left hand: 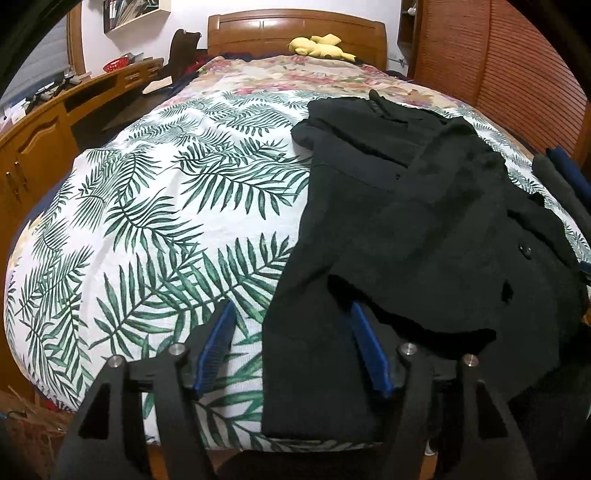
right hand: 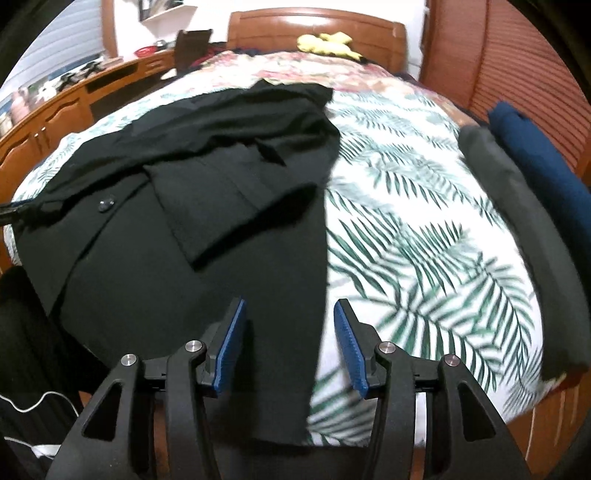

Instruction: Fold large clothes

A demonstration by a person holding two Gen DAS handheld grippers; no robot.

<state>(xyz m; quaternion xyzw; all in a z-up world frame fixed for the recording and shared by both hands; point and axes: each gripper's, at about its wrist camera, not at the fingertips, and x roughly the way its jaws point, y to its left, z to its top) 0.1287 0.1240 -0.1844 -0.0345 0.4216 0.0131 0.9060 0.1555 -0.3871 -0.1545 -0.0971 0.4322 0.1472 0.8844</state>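
A large black coat [left hand: 424,229] with a button lies spread on the leaf-print bedspread [left hand: 166,221], one sleeve folded across its front. My left gripper [left hand: 291,306] is open over the coat's near left edge. One blue pad is above the bedspread and the other pad [left hand: 369,350] is above the black cloth, close to the sleeve cuff. In the right wrist view the coat [right hand: 184,192] fills the left half. My right gripper [right hand: 291,302] is open over the coat's near right edge, and neither pad presses the cloth.
Folded dark grey [right hand: 517,221] and navy [right hand: 539,158] garments lie along the bed's right side. A yellow plush toy [left hand: 321,46] sits by the wooden headboard [left hand: 295,31]. A wooden desk [left hand: 55,122] runs along the left, and slatted wardrobe doors [left hand: 498,55] stand at the right.
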